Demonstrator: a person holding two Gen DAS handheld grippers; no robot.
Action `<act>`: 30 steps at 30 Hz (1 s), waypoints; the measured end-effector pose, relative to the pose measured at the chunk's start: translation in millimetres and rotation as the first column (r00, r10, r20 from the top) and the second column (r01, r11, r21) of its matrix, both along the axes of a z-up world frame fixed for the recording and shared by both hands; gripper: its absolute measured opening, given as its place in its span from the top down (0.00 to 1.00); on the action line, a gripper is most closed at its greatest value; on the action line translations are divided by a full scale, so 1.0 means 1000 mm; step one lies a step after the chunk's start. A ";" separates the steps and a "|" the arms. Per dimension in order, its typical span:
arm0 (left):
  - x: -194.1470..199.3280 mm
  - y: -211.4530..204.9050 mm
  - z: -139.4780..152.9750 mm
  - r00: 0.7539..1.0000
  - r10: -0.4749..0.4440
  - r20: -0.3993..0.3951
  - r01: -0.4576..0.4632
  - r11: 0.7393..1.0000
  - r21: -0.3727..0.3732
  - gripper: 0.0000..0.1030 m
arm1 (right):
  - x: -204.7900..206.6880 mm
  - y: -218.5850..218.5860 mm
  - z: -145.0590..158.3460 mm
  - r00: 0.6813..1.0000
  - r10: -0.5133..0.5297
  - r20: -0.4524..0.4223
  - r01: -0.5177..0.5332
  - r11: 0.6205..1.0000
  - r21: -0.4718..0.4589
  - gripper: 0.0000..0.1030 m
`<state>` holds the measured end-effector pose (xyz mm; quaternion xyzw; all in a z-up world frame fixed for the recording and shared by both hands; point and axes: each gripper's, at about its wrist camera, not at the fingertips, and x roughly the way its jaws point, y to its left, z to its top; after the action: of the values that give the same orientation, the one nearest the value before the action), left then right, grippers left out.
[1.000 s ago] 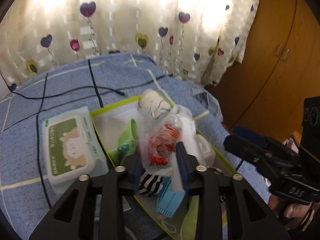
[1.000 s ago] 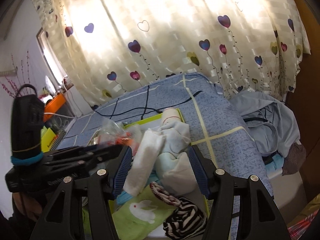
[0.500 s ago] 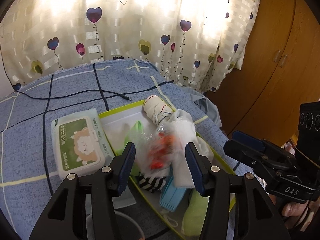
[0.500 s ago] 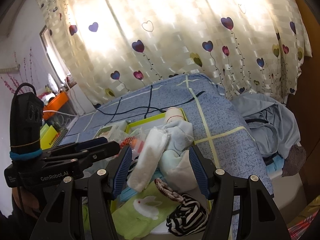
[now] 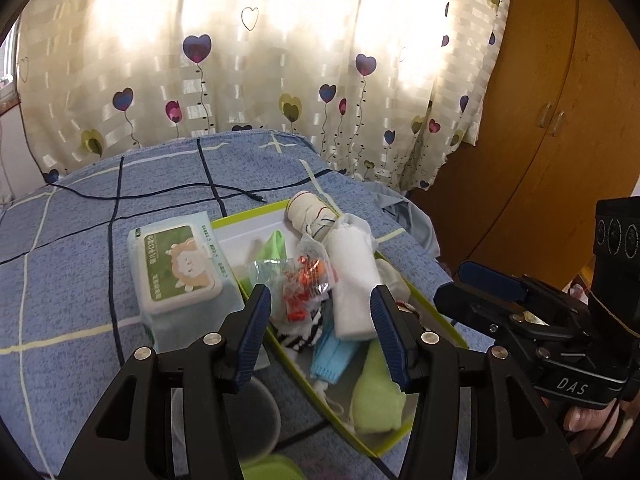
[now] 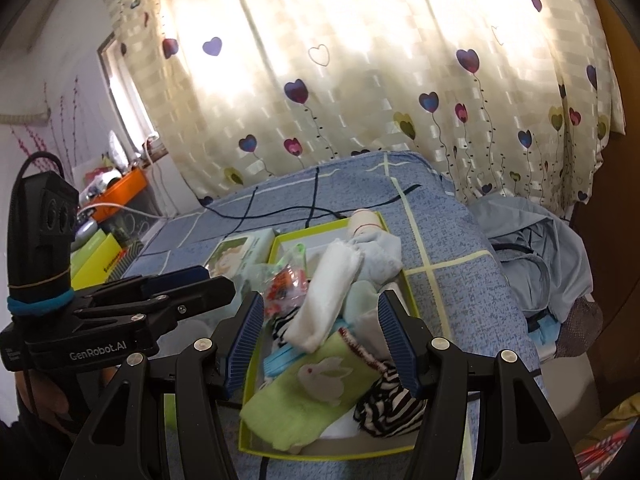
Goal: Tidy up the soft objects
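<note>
Wrist views; shared tray [image 5: 256, 216] [image 6: 276, 248]

A home bedroom: a bed [image 5: 100, 240] under a blue checked cover, heart-patterned curtains [image 5: 260, 60] glowing with daylight from the window behind, and a wooden wardrobe [image 5: 560, 120] beside it. Loose clothing [image 6: 536, 248] lies heaped at the bed's edge.

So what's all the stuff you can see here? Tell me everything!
tray: one, green rim, on bed
bed cover: one, blue
wipes pack: one, green and white, left of tray
clear bag: one, orange bits, in tray
white cloth: one, in tray
rabbit towel: one, green, in tray
striped sock: one, black-white, in tray
face mask: one, blue, in tray
curtain: one, cream with hearts
wardrobe: one, brown
left tool: open
right tool: open
</note>
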<state>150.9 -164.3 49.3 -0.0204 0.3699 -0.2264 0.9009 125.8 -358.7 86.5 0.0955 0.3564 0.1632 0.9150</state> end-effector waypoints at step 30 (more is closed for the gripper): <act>-0.112 0.054 0.000 0.982 0.172 0.082 -0.176 0.983 0.043 0.48 | -0.088 0.063 0.002 0.995 0.097 -0.021 -0.099 0.979 -0.179 0.34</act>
<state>39.1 -110.5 49.7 -0.0211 0.3369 -0.1381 0.9311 37.3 -295.4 88.6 -0.0043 0.3794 0.1746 0.9086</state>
